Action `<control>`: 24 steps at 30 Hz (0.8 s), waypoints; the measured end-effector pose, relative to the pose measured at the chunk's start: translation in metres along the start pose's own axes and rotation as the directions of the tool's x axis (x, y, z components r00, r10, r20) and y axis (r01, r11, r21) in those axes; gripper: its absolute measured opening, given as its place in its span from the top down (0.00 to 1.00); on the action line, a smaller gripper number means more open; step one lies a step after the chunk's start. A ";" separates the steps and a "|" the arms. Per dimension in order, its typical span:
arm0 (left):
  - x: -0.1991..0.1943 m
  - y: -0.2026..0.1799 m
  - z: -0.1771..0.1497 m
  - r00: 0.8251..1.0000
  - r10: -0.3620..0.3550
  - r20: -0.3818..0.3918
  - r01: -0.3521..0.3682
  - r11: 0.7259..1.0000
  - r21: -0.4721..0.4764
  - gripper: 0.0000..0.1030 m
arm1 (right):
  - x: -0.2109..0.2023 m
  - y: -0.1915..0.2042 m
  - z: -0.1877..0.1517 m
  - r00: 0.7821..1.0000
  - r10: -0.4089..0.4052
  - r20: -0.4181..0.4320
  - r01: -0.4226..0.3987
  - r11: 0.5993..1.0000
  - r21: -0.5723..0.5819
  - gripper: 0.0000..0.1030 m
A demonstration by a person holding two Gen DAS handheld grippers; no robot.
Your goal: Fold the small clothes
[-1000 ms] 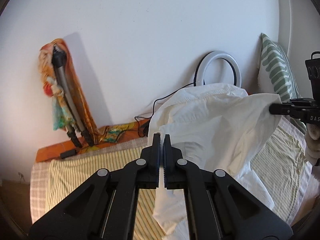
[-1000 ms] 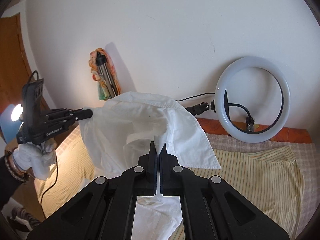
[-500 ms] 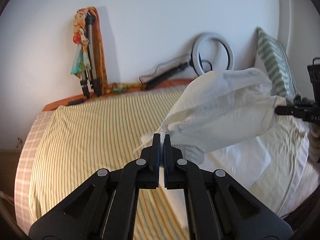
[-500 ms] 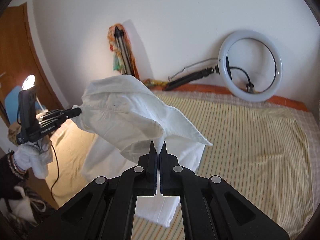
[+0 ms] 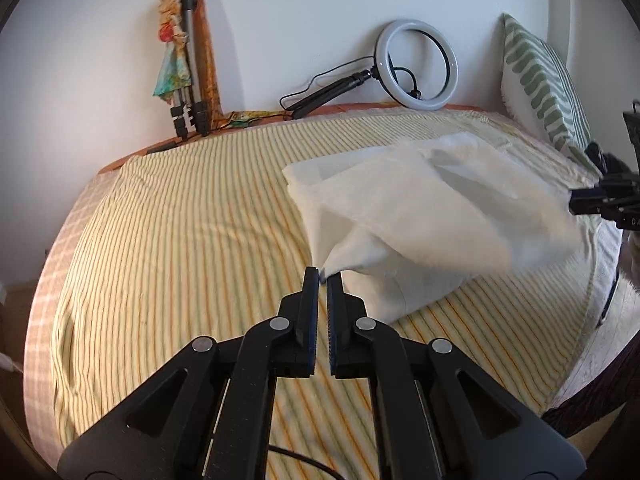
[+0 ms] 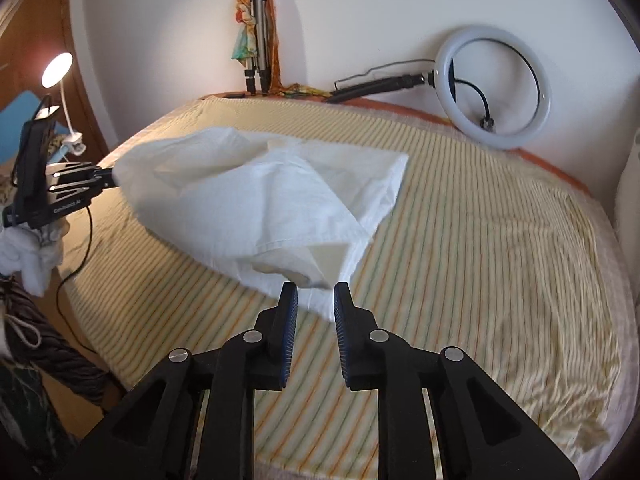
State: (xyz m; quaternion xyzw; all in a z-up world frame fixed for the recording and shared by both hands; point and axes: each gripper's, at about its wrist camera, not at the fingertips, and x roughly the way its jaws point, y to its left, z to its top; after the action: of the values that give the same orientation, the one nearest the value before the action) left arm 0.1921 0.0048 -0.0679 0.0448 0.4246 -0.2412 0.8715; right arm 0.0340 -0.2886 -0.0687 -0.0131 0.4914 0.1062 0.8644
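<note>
A white garment [image 5: 420, 208] lies crumpled on the striped bed sheet [image 5: 180, 240], blurred by motion. My left gripper [image 5: 323, 274] is shut on a corner of it, low over the bed. In the right wrist view the same white garment [image 6: 256, 196] spreads across the bed's left half. My right gripper [image 6: 315, 290] is open, its fingertips just in front of the garment's near edge, holding nothing. The right gripper also shows at the right edge of the left wrist view [image 5: 576, 202], and the left gripper at the left of the right wrist view [image 6: 108, 174].
A ring light [image 6: 492, 88] leans on the wall at the bed's far side. A folded tripod with a colourful scarf [image 6: 256, 52] stands against the wall. A green striped pillow [image 5: 540, 80] sits at the right. A lamp [image 6: 56, 70] and cable are at the left.
Both grippers came down from holding the garment spread in the air to the bed. The garment now rests on the sheet. My right gripper has opened and let go of it.
</note>
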 end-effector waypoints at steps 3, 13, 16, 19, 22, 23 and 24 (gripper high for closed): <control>-0.017 0.019 0.002 0.998 -0.041 0.044 0.045 0.993 -0.105 0.99 | -0.012 -0.018 -0.008 0.996 0.085 0.042 -0.090 0.987 0.133 0.76; 0.030 0.080 0.018 0.943 -0.329 0.054 0.299 0.762 -0.575 0.56 | 0.039 -0.038 -0.006 0.954 0.299 0.021 -0.272 0.837 0.474 0.67; 0.055 0.073 0.015 0.926 -0.377 0.000 0.303 0.745 -0.595 0.80 | 0.050 -0.030 -0.003 0.944 0.329 0.006 -0.294 0.834 0.467 0.67; 0.070 0.065 0.011 0.930 -0.365 -0.055 0.266 0.767 -0.584 0.99 | 0.057 -0.025 -0.002 0.946 0.324 -0.026 -0.277 0.846 0.456 0.98; 0.071 0.052 0.008 0.930 -0.364 -0.053 0.265 0.763 -0.589 1.00 | 0.056 -0.032 -0.002 0.957 0.289 -0.029 -0.245 0.856 0.455 0.98; 0.070 0.044 0.007 0.931 -0.358 -0.064 0.259 0.776 -0.575 1.00 | 0.054 -0.038 -0.003 0.961 0.275 -0.028 -0.233 0.858 0.457 0.99; 0.069 0.036 0.006 0.933 -0.353 -0.075 0.256 0.793 -0.553 1.00 | 0.052 -0.048 -0.006 0.961 0.277 -0.019 -0.235 0.847 0.476 0.99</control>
State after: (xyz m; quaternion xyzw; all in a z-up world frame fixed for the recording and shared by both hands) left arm 0.2493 0.0083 -0.1213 -0.2478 0.5507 -0.2462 0.7581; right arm 0.0643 -0.3271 -0.1204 0.2573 0.5368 0.0975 0.7976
